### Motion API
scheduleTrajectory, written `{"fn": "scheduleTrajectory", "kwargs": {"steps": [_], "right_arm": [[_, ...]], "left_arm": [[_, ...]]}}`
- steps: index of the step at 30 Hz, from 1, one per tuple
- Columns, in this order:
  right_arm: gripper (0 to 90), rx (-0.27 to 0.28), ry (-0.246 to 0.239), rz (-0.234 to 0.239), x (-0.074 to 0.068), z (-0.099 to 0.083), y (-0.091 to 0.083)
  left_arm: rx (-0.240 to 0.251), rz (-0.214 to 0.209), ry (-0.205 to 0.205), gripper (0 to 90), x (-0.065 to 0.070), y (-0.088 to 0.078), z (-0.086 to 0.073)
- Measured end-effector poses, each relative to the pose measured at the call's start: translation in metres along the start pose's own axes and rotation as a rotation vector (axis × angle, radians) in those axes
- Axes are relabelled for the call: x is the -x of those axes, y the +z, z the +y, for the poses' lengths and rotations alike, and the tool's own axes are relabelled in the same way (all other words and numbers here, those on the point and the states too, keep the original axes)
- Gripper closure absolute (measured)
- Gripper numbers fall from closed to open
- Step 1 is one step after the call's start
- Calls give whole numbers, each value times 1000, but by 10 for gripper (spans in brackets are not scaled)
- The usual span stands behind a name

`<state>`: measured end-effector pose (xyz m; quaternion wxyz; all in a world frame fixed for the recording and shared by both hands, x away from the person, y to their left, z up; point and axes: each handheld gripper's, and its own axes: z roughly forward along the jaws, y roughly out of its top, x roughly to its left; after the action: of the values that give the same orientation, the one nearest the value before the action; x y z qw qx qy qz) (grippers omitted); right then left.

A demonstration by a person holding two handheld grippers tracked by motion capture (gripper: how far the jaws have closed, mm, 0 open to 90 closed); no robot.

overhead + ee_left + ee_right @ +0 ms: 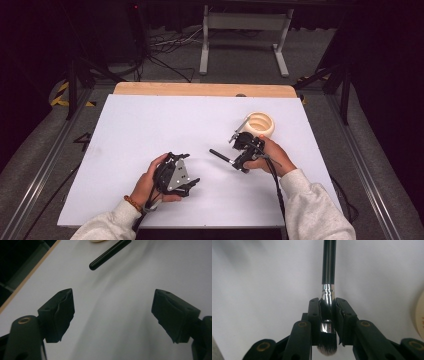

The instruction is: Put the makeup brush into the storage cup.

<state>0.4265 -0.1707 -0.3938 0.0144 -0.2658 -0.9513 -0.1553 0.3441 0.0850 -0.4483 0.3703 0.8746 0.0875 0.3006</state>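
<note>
A cream ribbed round holder (260, 125) stands on the white-covered table (150, 130); what it contains is hard to make out. The right gripper (327, 305) clamps its fingers on the silver ferrule of a black-handled makeup brush (329, 262), just beside the holder. The left gripper (112, 312) hovers with fingers wide.

We find no readable text, label, brand, number or sign anywhere: none on the white sheet-covered surface (150, 130), none on the slim black brush handle (329, 262), none on the cream ribbed cup (260, 124).
</note>
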Motion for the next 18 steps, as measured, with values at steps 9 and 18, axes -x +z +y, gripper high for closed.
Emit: {"fn": "scheduleTrajectory", "kwargs": {"steps": [9,18], "right_arm": [[757,-19,-72,46,-33,30,11],[756,-35,-111,69,-53,53,21]], "left_arm": [[-36,97,132,311,14,10,10],[-121,178,329,585,37,20,15]]}}
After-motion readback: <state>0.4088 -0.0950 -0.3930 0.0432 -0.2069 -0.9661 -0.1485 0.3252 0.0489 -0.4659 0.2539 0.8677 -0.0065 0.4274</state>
